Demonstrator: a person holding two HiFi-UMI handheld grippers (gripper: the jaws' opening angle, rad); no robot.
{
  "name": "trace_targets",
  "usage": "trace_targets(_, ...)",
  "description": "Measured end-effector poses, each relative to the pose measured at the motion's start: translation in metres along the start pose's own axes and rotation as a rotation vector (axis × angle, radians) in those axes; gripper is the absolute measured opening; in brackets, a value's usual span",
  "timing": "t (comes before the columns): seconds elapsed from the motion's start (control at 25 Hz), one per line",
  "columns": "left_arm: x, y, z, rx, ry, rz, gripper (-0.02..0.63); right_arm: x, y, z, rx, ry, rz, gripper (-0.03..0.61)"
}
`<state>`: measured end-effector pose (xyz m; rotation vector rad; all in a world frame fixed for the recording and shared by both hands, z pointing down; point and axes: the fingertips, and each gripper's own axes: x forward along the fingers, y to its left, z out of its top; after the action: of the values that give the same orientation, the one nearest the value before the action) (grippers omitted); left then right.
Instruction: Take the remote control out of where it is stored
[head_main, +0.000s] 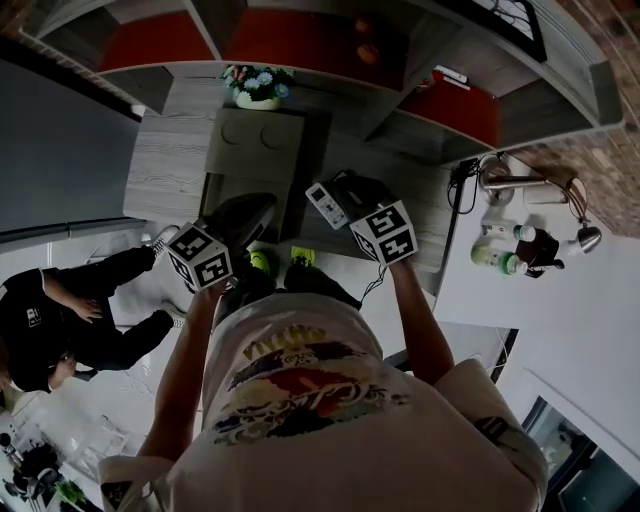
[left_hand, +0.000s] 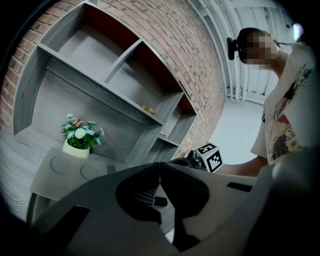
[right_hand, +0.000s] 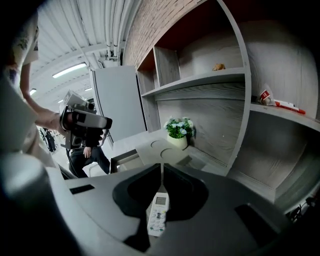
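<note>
The white remote control (right_hand: 158, 214) with its small screen and buttons lies lengthwise between the jaws of my right gripper (right_hand: 162, 167), which is shut on it and holds it in the air. From the head view the remote control (head_main: 327, 205) sticks out of the right gripper (head_main: 340, 192) above the low grey cabinet (head_main: 255, 140). An open drawer (right_hand: 125, 160) shows below the cabinet top. My left gripper (left_hand: 160, 166) has its jaw tips touching with nothing held; it hovers at the cabinet's front (head_main: 262, 203).
A pot of flowers (head_main: 258, 88) stands at the back of the cabinet top. Grey wall shelves (right_hand: 200, 80) rise behind it. A person in black (head_main: 60, 320) sits on the floor at the left. Bottles (head_main: 510, 250) stand on a white table at the right.
</note>
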<state>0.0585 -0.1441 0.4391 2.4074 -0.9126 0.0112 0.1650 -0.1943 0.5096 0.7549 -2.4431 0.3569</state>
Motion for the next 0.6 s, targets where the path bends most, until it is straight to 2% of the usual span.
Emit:
trace_targets(0.32, -0.016, -0.028, -0.011, -0.007, 0.009, -0.087, 0.006, -0.023, 0.031, -0.009, 0.069, -0.009, -0.042, 0.020)
trace_targets(0.6, -0.051, -0.051, -0.014, 0.010, -0.010, -0.155, 0.006, -0.041, 0.072, -0.001, 0.061, -0.019, -0.117, 0.009)
